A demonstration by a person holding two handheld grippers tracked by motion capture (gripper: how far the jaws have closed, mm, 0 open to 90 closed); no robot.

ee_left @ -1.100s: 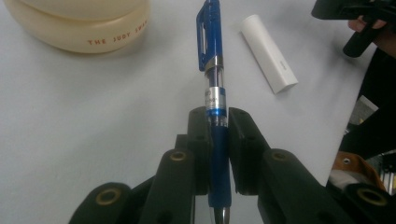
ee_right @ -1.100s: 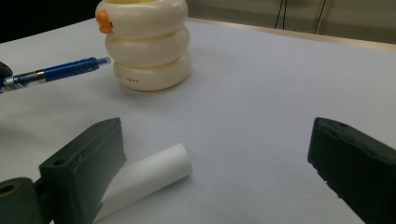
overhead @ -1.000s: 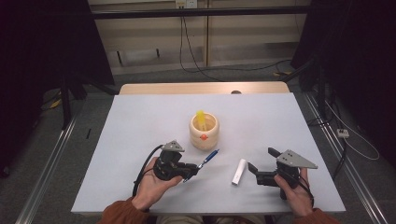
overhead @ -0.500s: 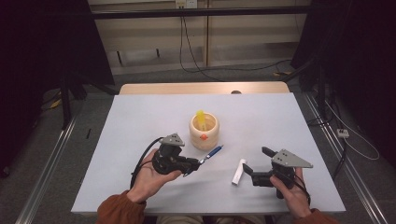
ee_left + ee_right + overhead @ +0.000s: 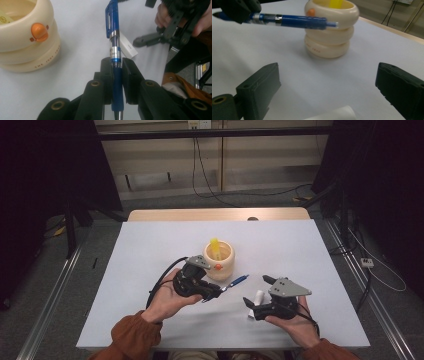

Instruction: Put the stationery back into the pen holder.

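At the left of the left gripper view, the cream holder [image 5: 27,37] bears small print reading "THE JUDY", its remainder unreadable

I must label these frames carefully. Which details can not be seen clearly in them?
- Pen tip: left gripper view, cut off at the bottom edge between the jaws.
- White stick: right gripper view, cut by the bottom edge.
- Cup contents: high view, yellow item too small to identify.

Blue pen [image 5: 114,37] lifted level off table, white eraser [image 5: 256,301] lying flat
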